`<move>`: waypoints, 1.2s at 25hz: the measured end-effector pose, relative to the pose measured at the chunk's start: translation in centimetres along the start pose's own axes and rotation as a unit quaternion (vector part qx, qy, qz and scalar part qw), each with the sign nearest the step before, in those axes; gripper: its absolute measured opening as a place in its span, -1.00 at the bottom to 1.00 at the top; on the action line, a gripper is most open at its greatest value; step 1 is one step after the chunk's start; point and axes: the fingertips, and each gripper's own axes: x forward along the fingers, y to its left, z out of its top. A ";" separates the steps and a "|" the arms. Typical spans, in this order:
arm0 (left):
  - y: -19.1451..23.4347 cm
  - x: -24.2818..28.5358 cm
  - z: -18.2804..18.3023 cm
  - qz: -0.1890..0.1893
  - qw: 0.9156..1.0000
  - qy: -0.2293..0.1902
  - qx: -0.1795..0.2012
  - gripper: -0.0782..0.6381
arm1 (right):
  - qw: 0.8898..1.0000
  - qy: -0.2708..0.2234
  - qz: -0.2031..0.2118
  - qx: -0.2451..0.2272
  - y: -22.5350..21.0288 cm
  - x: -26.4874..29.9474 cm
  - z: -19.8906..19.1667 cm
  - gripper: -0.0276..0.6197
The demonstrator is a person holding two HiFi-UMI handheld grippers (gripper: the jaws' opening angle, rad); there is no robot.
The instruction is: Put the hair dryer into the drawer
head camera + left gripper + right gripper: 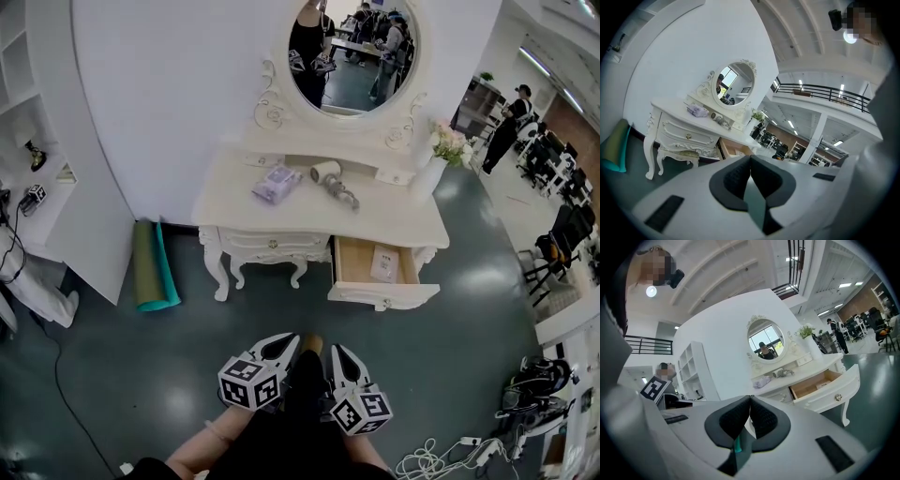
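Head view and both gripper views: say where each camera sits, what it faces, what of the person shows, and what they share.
Head view: on the person's head, looking steeply down at the table, hair dryer and open drawer; arms, left gripper and right gripper show.
Left gripper view: on the left gripper, looking along its shut jaws toward the table.
Right gripper view: on the right gripper, likewise, jaws shut.
Shared: table, hair dryer, drawer.

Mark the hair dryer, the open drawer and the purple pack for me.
hair dryer [325, 172], head view, on its white barrel.
open drawer [356, 262], head view, on its bare wooden floor.
purple pack [277, 184], head view, on its top face.
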 end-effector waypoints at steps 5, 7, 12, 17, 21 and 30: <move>1.1 1.9 0.4 0.004 1.000 0.005 -0.001 -0.73 | 1.000 0.007 0.007 0.007 -1.1 2.0 -0.3 -0.87; 1.3 2.7 0.7 0.006 1.000 0.006 -0.003 -0.73 | 1.000 0.009 0.010 0.009 -1.7 2.9 -0.1 -0.87; 2.3 5.5 1.4 0.010 1.000 0.016 -0.010 -0.73 | 1.000 0.013 0.012 0.011 -3.7 5.2 0.9 -0.87; 3.1 9.2 2.7 0.011 1.000 0.021 -0.014 -0.73 | 1.000 0.017 0.008 0.015 -6.4 7.9 2.5 -0.87; 3.8 11.9 3.6 0.013 0.999 0.026 -0.019 -0.73 | 1.000 0.021 0.011 0.017 -8.2 10.7 3.9 -0.87; 6.5 17.6 6.5 0.039 0.999 0.014 -0.034 -0.73 | 0.999 0.038 0.033 0.019 -12.1 16.8 7.6 -0.87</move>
